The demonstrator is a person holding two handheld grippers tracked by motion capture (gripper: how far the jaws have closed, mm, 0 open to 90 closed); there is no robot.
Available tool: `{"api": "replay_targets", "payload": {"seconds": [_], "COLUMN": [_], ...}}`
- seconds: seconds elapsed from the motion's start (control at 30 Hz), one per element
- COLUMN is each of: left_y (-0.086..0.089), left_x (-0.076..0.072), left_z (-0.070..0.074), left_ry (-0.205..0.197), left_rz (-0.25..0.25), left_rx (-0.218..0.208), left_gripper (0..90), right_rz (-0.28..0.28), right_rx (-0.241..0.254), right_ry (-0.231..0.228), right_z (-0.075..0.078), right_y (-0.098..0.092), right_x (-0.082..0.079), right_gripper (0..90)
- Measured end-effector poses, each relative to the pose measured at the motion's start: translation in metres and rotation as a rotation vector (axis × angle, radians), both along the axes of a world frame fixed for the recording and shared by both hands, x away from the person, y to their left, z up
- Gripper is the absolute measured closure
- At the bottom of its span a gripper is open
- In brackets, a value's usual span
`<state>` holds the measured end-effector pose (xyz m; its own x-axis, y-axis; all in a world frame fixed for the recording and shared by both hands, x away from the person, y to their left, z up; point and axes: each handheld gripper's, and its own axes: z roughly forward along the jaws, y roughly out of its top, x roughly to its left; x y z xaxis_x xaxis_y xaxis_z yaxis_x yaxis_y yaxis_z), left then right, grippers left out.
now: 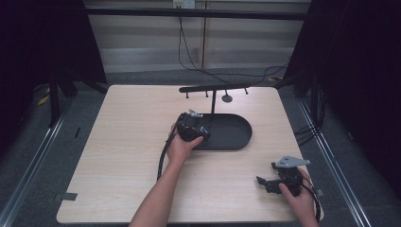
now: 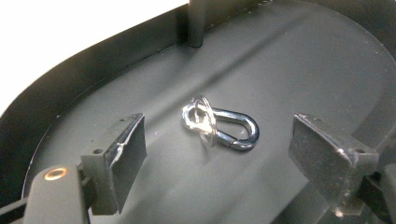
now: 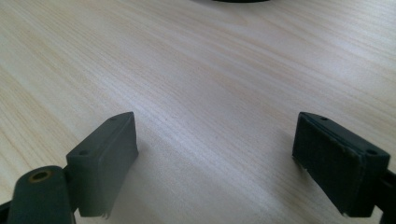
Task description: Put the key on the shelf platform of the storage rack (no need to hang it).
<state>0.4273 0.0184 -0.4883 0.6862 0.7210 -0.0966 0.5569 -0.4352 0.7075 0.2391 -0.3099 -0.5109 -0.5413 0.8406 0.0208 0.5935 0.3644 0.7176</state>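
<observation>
A small shiny metal carabiner with a ring through it [image 2: 219,127] lies on the floor of a black oval tray [image 1: 239,137]. My left gripper [image 2: 217,154] hovers over it inside the tray, open, with the clip lying just ahead of the gap between its jaws. In the high view the left gripper [image 1: 191,126] sits at the tray's left end, held by a hand. My right gripper [image 1: 267,182] rests near the table's front right corner, open over bare wood [image 3: 210,107], nothing between its jaws.
A black stand [image 1: 213,88] with a horizontal bar and small hooks rises from the tray's back edge; its post [image 2: 197,21] stands just beyond the clip. The light wooden table [image 1: 132,142] spreads to the left. Cables [image 1: 189,52] trail on the floor behind.
</observation>
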Motion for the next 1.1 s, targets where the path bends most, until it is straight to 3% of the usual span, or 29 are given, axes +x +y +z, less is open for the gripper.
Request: {"api": "replay_targets", "payload": {"seconds": [0.27, 0.63, 1.1], "left_y": [0.006, 0.015, 0.04], "left_x": [-0.005, -0.014, -0.022], "left_z": [0.005, 0.01, 0.014], "left_ry": [-0.001, 0.034, 0.033], "left_rz": [0.002, -0.045, -0.054], "left_rx": [-0.018, -0.02, -0.025], "left_gripper": [18.5, 18.5, 18.6], "right_rz": [0.0, 0.001, 0.0], "right_rx": [0.0, 0.0, 0.0], "right_ry": [0.0, 0.001, 0.0], "right_z": [0.0, 0.0, 0.0], "right_y": [0.0, 0.0, 0.0], "right_x": [0.0, 0.0, 0.0], "right_gripper": [13.5, 13.5, 13.6]}}
